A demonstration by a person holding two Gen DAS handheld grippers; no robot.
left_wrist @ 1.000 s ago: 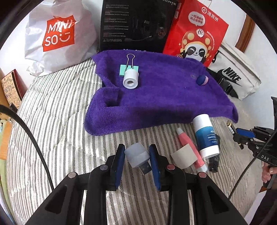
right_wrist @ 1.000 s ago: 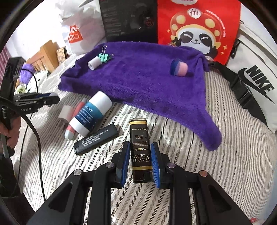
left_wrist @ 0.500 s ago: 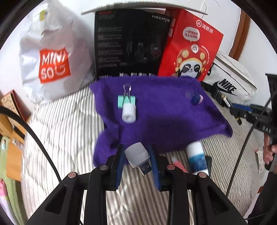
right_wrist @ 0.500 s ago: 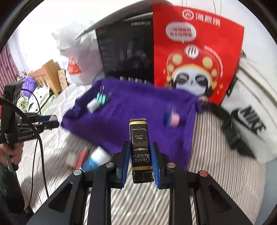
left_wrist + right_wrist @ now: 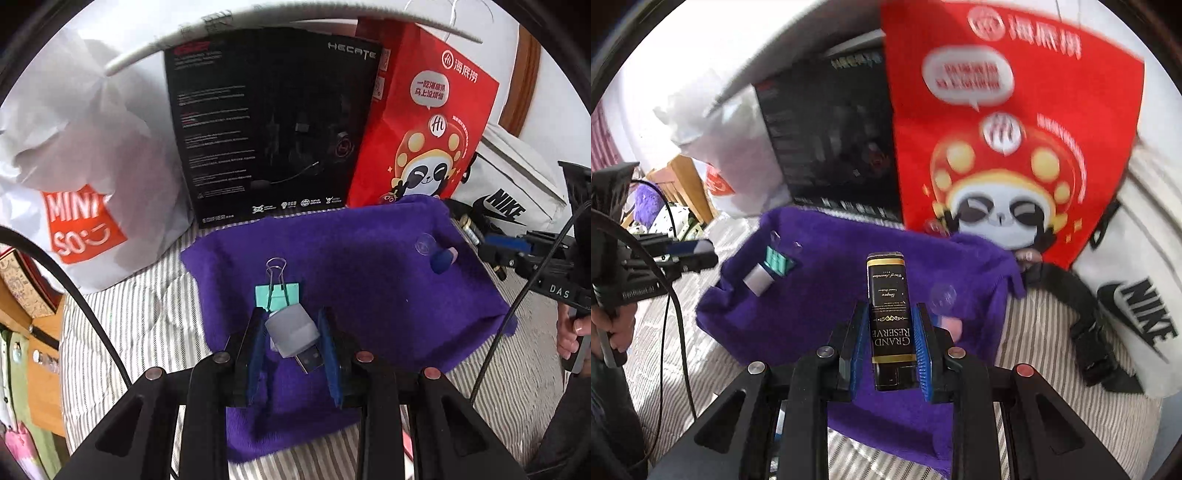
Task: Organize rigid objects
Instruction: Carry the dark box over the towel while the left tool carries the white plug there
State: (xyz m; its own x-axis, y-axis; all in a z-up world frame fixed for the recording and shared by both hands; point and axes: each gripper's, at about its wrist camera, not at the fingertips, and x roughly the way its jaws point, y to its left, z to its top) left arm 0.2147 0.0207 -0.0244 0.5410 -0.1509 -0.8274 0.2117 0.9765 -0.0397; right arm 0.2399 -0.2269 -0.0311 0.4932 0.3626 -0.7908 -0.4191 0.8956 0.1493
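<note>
My left gripper [image 5: 291, 325] is shut on a grey USB plug [image 5: 292, 334] and holds it above the purple towel [image 5: 369, 280], just in front of the teal binder clip [image 5: 276, 293]. A blue and pink piece [image 5: 443, 258] lies at the towel's right. My right gripper [image 5: 891, 317] is shut on a black Grand Reserve box [image 5: 889, 314], held over the purple towel [image 5: 820, 302]. The binder clip [image 5: 777, 258] and a white roll [image 5: 758, 280] lie on the towel's left. The pink piece [image 5: 951, 326] peeks out behind the right finger.
A white Miniso bag [image 5: 74, 177], a black Hecate box [image 5: 273, 125], a red panda bag [image 5: 424, 122] and a white Nike bag [image 5: 517, 192] stand behind the towel. Striped bedding [image 5: 140, 317] lies around it. Wooden furniture [image 5: 37, 332] is on the left.
Both grippers rose from the striped bedding and moved forward over the purple towel, each carrying its object. The tubes on the bedding have dropped out of view.
</note>
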